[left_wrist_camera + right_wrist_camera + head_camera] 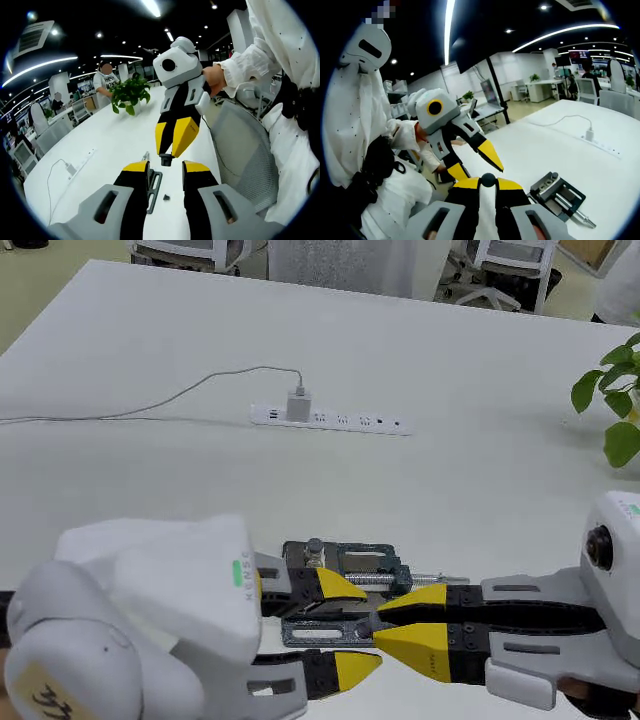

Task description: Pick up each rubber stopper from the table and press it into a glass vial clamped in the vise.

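Note:
A dark grey vise (345,562) lies on the white table (420,360), with a small glass vial (315,549) standing in its left end. My right gripper (381,622) comes in from the right and is shut on a dark rubber stopper (488,179), which also shows at its tips as the stopper (165,159). My left gripper (358,626) reaches in from the left, open, its tips close to the right gripper's tips just in front of the vise. The vise (555,193) and vial (551,176) lie right of my right gripper (488,184). A small dark piece (166,197) lies on the table beside the vise (153,183), below my left gripper (166,170).
A white power strip (330,420) with a plugged charger (298,402) and its cable lies mid-table. A leafy plant (615,405) stands at the right edge. Office chairs (510,265) line the far side. A mesh chair (240,145) stands beside the person.

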Demonstrator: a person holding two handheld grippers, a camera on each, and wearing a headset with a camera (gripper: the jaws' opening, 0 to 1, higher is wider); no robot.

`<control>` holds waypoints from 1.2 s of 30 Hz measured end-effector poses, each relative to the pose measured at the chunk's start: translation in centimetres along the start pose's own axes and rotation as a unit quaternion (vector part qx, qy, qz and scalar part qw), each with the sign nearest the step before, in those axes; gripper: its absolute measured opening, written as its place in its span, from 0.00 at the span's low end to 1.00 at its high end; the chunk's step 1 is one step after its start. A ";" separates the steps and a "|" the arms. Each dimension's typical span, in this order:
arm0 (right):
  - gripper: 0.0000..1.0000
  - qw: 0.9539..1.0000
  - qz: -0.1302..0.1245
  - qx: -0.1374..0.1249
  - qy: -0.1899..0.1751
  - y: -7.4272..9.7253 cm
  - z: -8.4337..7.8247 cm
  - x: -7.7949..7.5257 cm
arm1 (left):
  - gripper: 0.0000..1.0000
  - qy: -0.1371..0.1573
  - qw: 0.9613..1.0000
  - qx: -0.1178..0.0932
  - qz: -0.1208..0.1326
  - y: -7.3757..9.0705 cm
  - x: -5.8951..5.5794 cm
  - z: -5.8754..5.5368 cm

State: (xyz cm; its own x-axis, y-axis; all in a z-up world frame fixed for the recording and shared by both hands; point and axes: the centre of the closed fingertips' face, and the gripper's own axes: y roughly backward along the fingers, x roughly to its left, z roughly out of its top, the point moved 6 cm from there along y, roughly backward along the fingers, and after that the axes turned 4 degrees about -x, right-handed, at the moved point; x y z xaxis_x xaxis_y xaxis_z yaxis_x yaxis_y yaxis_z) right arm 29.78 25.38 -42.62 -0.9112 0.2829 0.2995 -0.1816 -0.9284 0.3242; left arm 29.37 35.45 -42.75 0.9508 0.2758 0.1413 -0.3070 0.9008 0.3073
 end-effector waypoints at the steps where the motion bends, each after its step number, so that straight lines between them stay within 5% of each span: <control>1: 0.05 1.000 -0.002 0.000 0.001 0.0 0.1 0.0 | 0.24 0.003 1.000 -0.002 0.003 0.2 0.1 -0.1; 17: 0.06 1.000 -0.017 0.012 0.008 -0.5 1.7 -1.5 | 0.48 0.044 0.996 -0.040 0.071 2.4 1.5 -1.9; 36: 0.06 0.994 -0.043 0.095 0.044 -3.2 3.2 -6.0 | 0.73 0.080 0.989 -0.053 0.112 3.8 2.7 -5.0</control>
State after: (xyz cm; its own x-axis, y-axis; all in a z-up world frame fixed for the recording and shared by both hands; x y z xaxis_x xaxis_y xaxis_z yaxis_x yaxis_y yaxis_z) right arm 36.96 27.39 -42.59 -0.9259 0.3288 0.1858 -0.1944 -0.8368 0.5119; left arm 31.03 41.28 -45.95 0.8570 0.5137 0.0414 -0.5120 0.8393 0.1829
